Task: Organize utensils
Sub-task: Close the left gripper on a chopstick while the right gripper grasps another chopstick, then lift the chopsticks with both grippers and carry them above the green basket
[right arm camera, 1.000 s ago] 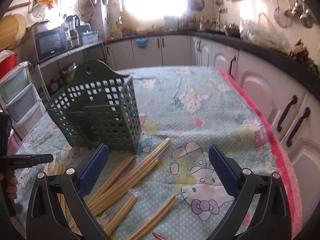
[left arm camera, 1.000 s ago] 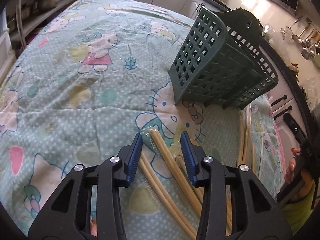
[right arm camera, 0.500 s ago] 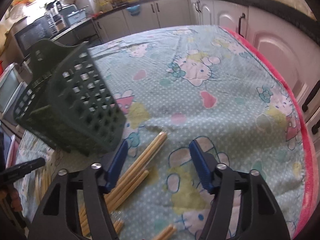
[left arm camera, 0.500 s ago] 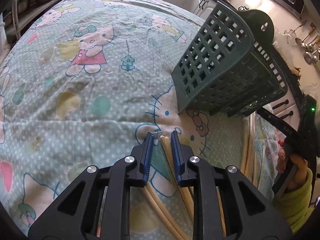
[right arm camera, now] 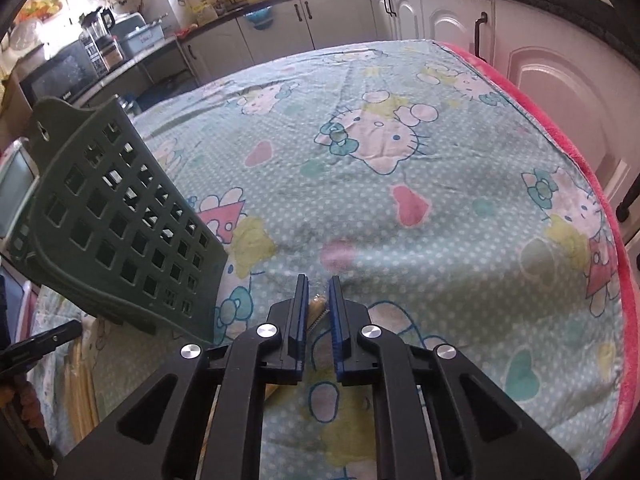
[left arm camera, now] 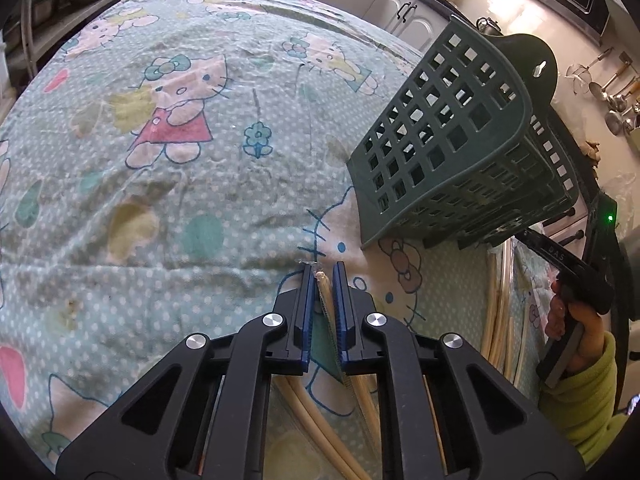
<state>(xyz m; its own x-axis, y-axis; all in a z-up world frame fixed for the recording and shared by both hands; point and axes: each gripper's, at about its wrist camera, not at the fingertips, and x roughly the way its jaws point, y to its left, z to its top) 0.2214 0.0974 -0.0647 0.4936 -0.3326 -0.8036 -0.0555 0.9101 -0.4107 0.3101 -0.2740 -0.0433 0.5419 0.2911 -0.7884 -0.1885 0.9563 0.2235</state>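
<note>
Blue pads: both grippers carry blue-lined fingers on black frames.
Left gripper (left arm camera: 323,270): fingers drawn close together, clamped on the tip of a pale chopstick (left arm camera: 325,286) in a clear wrapper; the stick runs back under the gripper frame.
Other sticks, left view: more pale chopsticks lie on the cloth below the left gripper (left arm camera: 308,412), and a bundle (left arm camera: 498,312) lies to the right, near the desk edge.
Right gripper (right arm camera: 318,282): fingers nearly together, closed on the end of a wrapped stick (right arm camera: 318,306) that shows between the pads.
Other sticks, right view: yellow sticks (right arm camera: 80,392) lie at the lower left, beside the basket.
Basket (left arm camera: 464,152): dark green plastic with a grid of square holes and a hanging tab at the top; it stands on the cloth, ahead and to the right of the left gripper, apart from it. In the right view the basket (right arm camera: 116,232) is ahead and to the left, leaning in the fisheye picture.
Cloth (left arm camera: 160,184): light green with white dots and cartoon cat prints, wrinkled, covering the desk; a pink edge (right arm camera: 592,184) shows on the right side.
Hand (left arm camera: 572,316): in a lime-green sleeve at the right edge of the left view, holding the black handle of the other gripper.
Surroundings: white cabinets (right arm camera: 344,20) with dark handles beyond the desk.
</note>
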